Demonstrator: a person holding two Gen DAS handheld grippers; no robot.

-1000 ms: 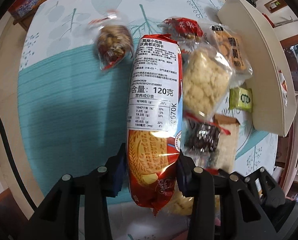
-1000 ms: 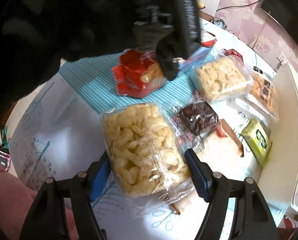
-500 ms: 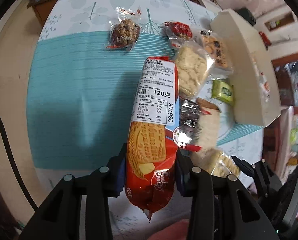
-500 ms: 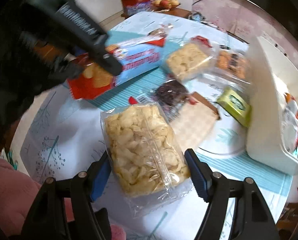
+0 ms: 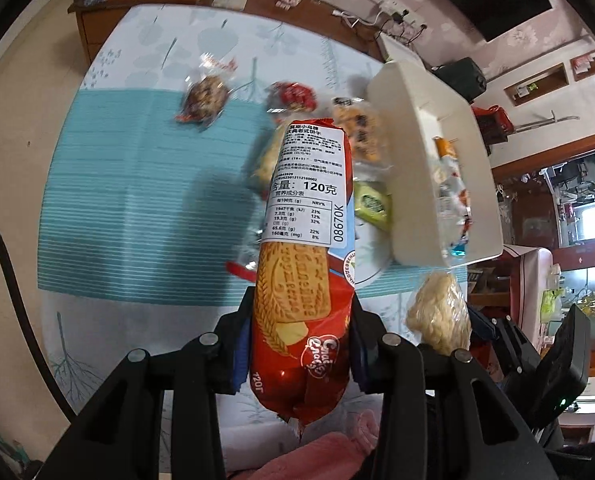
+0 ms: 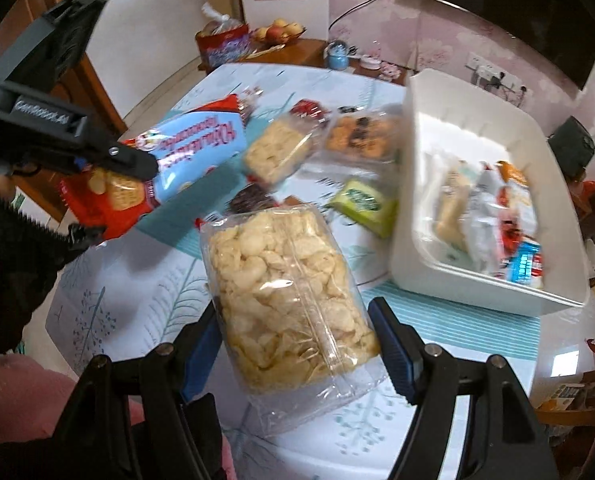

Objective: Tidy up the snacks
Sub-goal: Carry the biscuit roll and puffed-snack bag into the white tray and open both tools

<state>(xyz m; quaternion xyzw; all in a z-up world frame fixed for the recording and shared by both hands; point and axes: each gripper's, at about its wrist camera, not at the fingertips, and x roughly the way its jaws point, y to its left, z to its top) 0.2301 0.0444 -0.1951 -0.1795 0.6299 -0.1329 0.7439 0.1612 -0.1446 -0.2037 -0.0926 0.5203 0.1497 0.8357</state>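
Since both hands are loaded at once, here's where things stand:

Progress: I'd call it partway. The white bin point(image 6: 477, 216) already has a heap of small wrapped snacks inside, but plenty is left out on the table point(image 5: 137, 208) beside it.

Still loose by the bin: a green packet point(image 6: 363, 206) just beside its near wall, a clear pack of raisin cookies point(image 6: 359, 136), a pale puffed-rice pack point(image 6: 275, 152), a dark packet point(image 6: 249, 200), a red wrapper point(image 5: 295, 96), and a nut bar point(image 5: 205, 98) well off to the far side from the bin.

Left tongs point(image 5: 297, 344): clamped on the lower end of the red biscuit roll point(image 5: 305, 240), roll sticking up and forward, lifted clear of the table, short of the bin.

Right tongs point(image 6: 297, 344): jaws fairly wide but pressed against both sides of the clear crisps bag point(image 6: 285, 292), so it's held, up in the air, near the bin's front wall.

Left to do: my guess is both carried packs go in the bin, then the loose ones.
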